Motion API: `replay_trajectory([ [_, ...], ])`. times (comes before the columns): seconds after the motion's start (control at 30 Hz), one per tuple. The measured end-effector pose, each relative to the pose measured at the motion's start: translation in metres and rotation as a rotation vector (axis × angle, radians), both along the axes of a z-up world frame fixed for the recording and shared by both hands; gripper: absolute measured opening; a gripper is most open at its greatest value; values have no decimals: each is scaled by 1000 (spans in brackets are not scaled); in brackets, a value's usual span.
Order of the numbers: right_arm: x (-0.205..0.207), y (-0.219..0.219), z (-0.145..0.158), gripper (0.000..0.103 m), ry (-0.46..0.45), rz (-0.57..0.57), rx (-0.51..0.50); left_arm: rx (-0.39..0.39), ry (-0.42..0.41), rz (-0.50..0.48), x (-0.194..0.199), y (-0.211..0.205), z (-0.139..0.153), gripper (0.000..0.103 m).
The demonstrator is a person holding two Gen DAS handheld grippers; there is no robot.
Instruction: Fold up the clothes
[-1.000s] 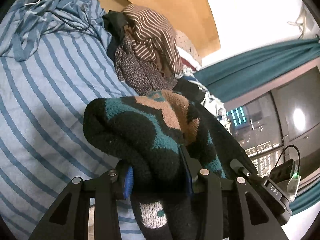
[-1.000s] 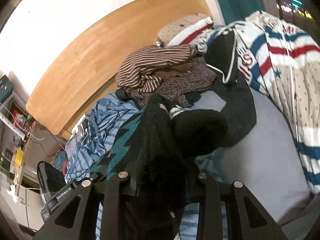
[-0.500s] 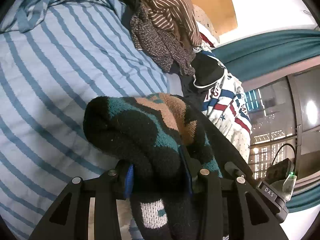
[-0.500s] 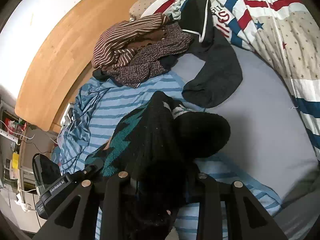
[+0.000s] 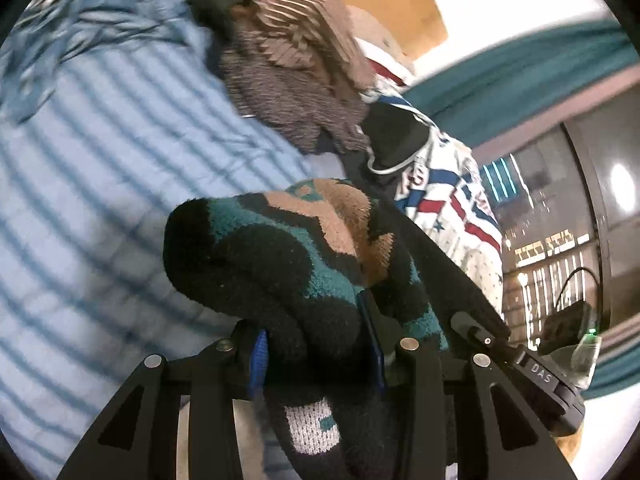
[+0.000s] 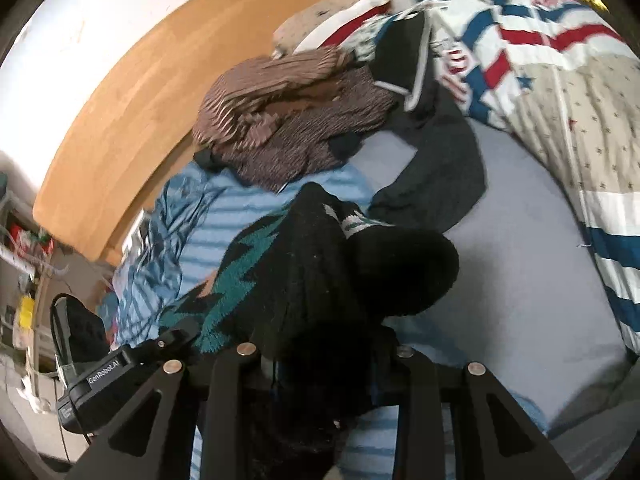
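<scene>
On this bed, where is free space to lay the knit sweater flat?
Two free patches. The grey sheet lies bare between the dark garment and the star quilt. The striped blue cover is open below the clothes pile. Near the headboard it is crowded. Both grippers, left and right, hold the knit sweater.

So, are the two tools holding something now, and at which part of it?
Both hold the knitted sweater. The left tool pinches a bunched black-and-teal fold; the right tool pinches a bunched black part. Which edge or corner cannot be told.
</scene>
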State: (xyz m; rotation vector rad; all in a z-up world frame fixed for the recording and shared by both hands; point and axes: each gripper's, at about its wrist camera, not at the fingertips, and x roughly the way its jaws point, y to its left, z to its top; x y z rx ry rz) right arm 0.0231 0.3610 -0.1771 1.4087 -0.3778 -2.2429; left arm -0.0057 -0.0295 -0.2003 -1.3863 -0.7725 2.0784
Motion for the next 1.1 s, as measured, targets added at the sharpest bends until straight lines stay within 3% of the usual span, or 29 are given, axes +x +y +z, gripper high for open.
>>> replay_trajectory([
  [0.07,-10,26,-17,33,-21,-54,-38,6,-12,-24,-10,14,-7,41],
  [0.13,-20,52,-46,33,-69,-122,-75,-35,-109,-43,-22,24,-38,41],
  [0.2,-28,76,-86,35,-182,-200,-93,-78,-208,-61,-33,34,-70,41],
  [0.27,-29,96,-129,49,-332,-276,-71,-120,-306,-80,-44,45,-102,44],
  [0.3,-24,104,-142,55,-376,-302,-68,-108,-320,-64,-42,38,-107,54],
  [0.33,-21,111,-149,69,-403,-322,-63,-96,-333,-47,-39,31,-111,65],
  [0.4,-17,119,-146,78,-404,-338,-38,-71,-359,-14,-34,18,-119,73],
  [0.53,-34,108,-104,78,-278,-269,73,-109,-392,-39,-34,23,-116,75],
  [0.67,-65,76,-69,88,-144,-110,118,-136,-419,-67,-26,37,-120,77],
  [0.83,-104,37,-91,88,-209,115,173,-92,-463,63,-12,35,-123,78],
  [0.97,-124,35,-118,88,-270,231,205,-37,-525,187,0,29,-128,78],
  [1.1,-137,46,-151,102,-341,277,120,-46,-505,184,0,34,-129,77],
])
